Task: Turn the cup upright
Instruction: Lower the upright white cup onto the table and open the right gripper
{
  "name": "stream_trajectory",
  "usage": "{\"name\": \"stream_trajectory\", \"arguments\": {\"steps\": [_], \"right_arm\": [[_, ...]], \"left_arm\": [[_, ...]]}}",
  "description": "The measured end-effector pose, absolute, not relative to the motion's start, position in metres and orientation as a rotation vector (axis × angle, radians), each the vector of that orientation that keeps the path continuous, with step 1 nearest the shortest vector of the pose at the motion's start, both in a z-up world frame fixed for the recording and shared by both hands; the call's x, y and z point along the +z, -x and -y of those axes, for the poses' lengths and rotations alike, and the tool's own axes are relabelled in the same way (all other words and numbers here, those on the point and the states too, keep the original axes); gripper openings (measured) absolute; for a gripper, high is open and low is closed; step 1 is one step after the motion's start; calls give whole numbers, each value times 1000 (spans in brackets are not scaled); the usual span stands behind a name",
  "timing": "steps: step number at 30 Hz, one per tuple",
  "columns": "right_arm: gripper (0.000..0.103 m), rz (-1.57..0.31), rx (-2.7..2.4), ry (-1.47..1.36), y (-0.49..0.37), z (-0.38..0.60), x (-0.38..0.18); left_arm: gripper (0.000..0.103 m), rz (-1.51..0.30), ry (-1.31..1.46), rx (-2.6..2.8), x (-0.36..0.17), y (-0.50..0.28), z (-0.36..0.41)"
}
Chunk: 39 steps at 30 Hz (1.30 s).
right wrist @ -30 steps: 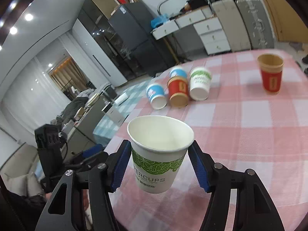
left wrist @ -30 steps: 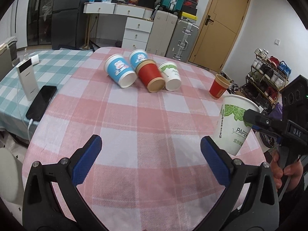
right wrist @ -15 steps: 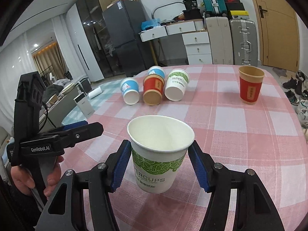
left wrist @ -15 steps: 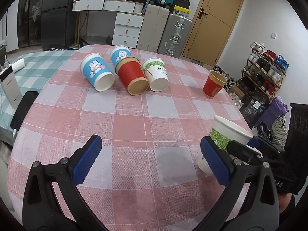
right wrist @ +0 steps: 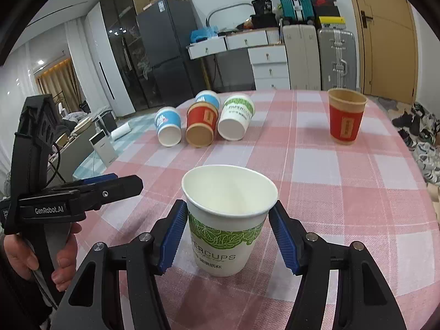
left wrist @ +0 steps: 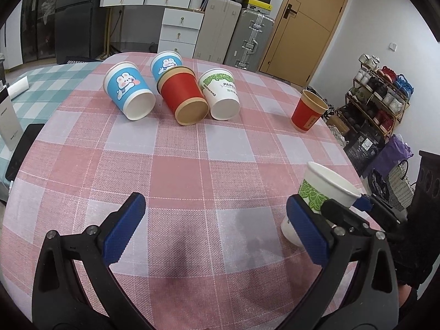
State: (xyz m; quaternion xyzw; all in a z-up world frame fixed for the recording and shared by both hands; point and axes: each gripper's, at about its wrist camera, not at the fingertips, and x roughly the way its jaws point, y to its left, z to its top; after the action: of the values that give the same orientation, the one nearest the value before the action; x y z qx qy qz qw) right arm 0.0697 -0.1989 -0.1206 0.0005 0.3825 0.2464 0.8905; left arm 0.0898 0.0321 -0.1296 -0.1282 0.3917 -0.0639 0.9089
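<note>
the right tongs (right wrist: 228, 236) are sitting spread around the upright green-leaf cup (right wrist: 228, 220) on the desk (right wrist: 343, 192), seemingly letting it stand freed, while the left tongs (left wrist: 214, 228) are hovering spread and empty, and four cups are lying tipped farther back.

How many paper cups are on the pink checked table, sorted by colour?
Blue rabbit cups: 2
Red cups: 2
White cups with green leaves: 2
Total: 6
</note>
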Motion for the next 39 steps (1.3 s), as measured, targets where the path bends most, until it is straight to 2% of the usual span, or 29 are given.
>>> {"name": "stream_trajectory", "arguments": {"steps": [18, 20, 22, 29, 39], "right_arm": [[64, -835, 526, 81, -44, 180, -133], [67, -851, 523, 90, -42, 178, -135], [89, -868, 506, 124, -41, 173, -138], [95, -843, 506, 135, -23, 177, -130], [102, -766, 497, -95, -9, 225, -89]], "left_arm": [[102, -785, 260, -143, -117, -77, -30], [102, -778, 260, -139, -114, -74, -30], [102, -773, 264, -135, -112, -71, -30], [102, -760, 258, -127, -101, -55, -29], [102, -751, 232, -108, -82, -31, -21]]}}
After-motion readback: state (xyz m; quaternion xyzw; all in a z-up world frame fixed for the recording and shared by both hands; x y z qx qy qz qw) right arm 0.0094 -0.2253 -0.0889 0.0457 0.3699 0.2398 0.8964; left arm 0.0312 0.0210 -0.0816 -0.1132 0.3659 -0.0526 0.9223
